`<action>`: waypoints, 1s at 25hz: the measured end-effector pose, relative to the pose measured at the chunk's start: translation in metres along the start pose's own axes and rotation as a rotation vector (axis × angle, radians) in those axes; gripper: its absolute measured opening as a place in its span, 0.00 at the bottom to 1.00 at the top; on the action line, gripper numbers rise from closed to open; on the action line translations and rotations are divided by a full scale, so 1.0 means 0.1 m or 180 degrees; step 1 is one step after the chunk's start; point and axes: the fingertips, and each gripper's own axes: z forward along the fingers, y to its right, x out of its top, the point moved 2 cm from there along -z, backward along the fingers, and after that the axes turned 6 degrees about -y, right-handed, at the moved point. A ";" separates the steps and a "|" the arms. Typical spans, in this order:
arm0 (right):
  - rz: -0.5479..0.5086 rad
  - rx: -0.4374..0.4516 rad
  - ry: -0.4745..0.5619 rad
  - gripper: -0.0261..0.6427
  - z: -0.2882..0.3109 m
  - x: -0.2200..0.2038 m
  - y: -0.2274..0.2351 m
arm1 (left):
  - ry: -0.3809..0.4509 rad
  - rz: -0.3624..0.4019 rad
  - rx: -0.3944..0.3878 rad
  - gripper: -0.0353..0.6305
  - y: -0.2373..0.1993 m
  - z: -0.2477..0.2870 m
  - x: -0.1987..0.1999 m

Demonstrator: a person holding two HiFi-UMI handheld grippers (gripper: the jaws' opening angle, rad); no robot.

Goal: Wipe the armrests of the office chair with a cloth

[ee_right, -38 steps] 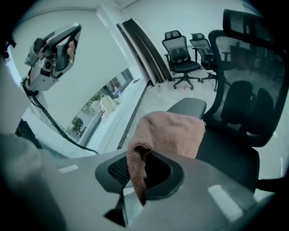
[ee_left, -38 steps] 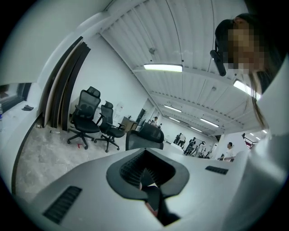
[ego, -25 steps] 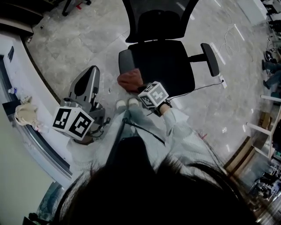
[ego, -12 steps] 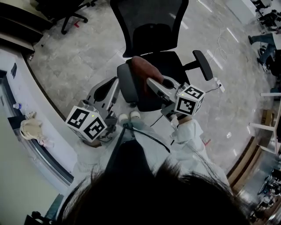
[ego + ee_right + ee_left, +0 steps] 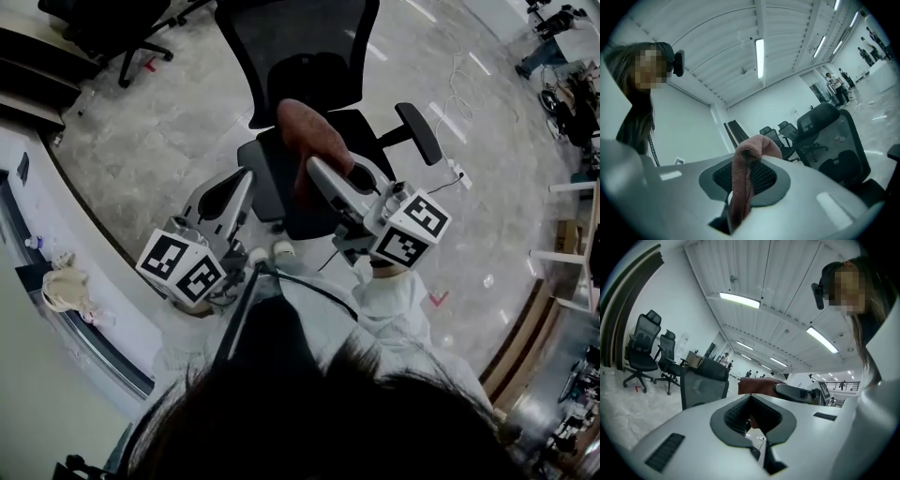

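**A:** What do we have from the head view?

**B:** We see the chair (image 5: 300, 47) facing us, with its seat (image 5: 372, 136) black. The right gripper (image 5: 316, 171) reaches over that seat, its jaws pinching the cloth (image 5: 309, 131). The cloth is a reddish wad above the seat, between the armrest (image 5: 261, 183) on the view's left and the other armrest (image 5: 419, 133). We cannot tell whether it touches either one.

**A:** And the left gripper (image 5: 242, 185)?

**B:** It is at lower left. Its tips are just beside the armrest and its marker cube is turned toward us.

**A:** Now the left gripper view.

**B:** We look along the left gripper (image 5: 752, 416). Its jaws are pressed together, leaving only a thin slit, and nothing sits in them. Past the tips we see the cloth (image 5: 757, 385) with one right gripper jaw beside it. Two more chairs (image 5: 644, 352) stand far left on the floor (image 5: 628, 399).

**A:** And the right gripper view?

**B:** The right gripper (image 5: 749, 161) is clamped on the cloth (image 5: 743, 187), which bulges over the tips and hangs down between the pads. We see the chair (image 5: 834, 140) rising to the right and the person (image 5: 635, 122) at the left. A ceiling lamp (image 5: 759, 56) is overhead.
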 end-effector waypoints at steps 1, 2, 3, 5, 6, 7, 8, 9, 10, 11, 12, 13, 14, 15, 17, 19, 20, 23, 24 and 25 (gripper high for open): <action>-0.0031 -0.0008 -0.0002 0.11 0.00 0.00 0.00 | 0.0003 -0.0001 0.0022 0.06 -0.01 0.00 0.00; -0.0057 -0.0015 -0.0004 0.10 -0.01 0.00 0.00 | 0.0006 -0.0003 0.0044 0.06 -0.03 -0.01 0.00; -0.0071 -0.0015 -0.0002 0.10 -0.01 0.00 0.00 | 0.0008 -0.0006 0.0067 0.06 -0.04 -0.03 0.00; -0.0071 -0.0007 0.0009 0.10 -0.01 0.00 -0.01 | 0.0017 -0.0017 0.0107 0.06 -0.07 -0.06 0.00; -0.0067 -0.0003 0.0013 0.10 -0.01 0.00 -0.01 | 0.0022 -0.0023 0.0124 0.06 -0.09 -0.07 0.00; -0.0064 -0.0002 0.0016 0.10 -0.01 0.00 -0.01 | 0.0025 -0.0029 0.0138 0.06 -0.10 -0.08 0.00; -0.0065 -0.0003 0.0018 0.10 -0.01 0.00 -0.01 | 0.0025 -0.0032 0.0152 0.06 -0.11 -0.09 -0.01; -0.0069 -0.0008 0.0018 0.10 -0.01 0.00 -0.01 | 0.0024 -0.0035 0.0163 0.06 -0.12 -0.09 -0.01; -0.0073 -0.0012 0.0017 0.10 -0.01 -0.01 0.00 | 0.0025 -0.0038 0.0173 0.06 -0.13 -0.10 -0.01; -0.0074 -0.0011 0.0015 0.10 -0.01 -0.01 0.00 | 0.0027 -0.0042 0.0180 0.06 -0.13 -0.10 -0.01; -0.0074 -0.0007 0.0011 0.10 -0.01 -0.01 0.00 | 0.0030 -0.0048 0.0184 0.06 -0.14 -0.10 -0.01; -0.0078 -0.0002 0.0006 0.10 -0.01 -0.02 0.01 | 0.0034 -0.0056 0.0185 0.06 -0.14 -0.09 -0.01; -0.0084 0.0001 0.0000 0.10 -0.01 -0.03 0.01 | 0.0037 -0.0063 0.0182 0.06 -0.14 -0.09 -0.02; -0.0088 0.0003 -0.0002 0.10 -0.02 -0.03 0.01 | 0.0037 -0.0066 0.0180 0.06 -0.13 -0.08 -0.02; -0.0092 0.0006 0.0006 0.10 -0.02 -0.04 0.01 | 0.0024 -0.0056 0.0182 0.06 -0.13 -0.07 -0.03; -0.0095 0.0008 0.0018 0.10 -0.01 -0.04 0.02 | 0.0012 -0.0039 0.0185 0.06 -0.14 -0.06 -0.03; -0.0093 0.0011 0.0023 0.10 0.00 -0.04 0.03 | 0.0011 -0.0032 0.0187 0.06 -0.15 -0.05 -0.02; -0.0096 -0.0002 -0.0027 0.10 -0.02 -0.06 0.02 | 0.0013 -0.0069 0.0198 0.06 -0.13 -0.06 -0.05; -0.0097 -0.0013 -0.0067 0.10 -0.05 -0.07 0.00 | 0.0010 -0.0104 0.0203 0.06 -0.10 -0.06 -0.08; -0.0094 -0.0022 -0.0105 0.10 -0.08 -0.08 -0.01 | 0.0005 -0.0139 0.0210 0.06 -0.08 -0.07 -0.11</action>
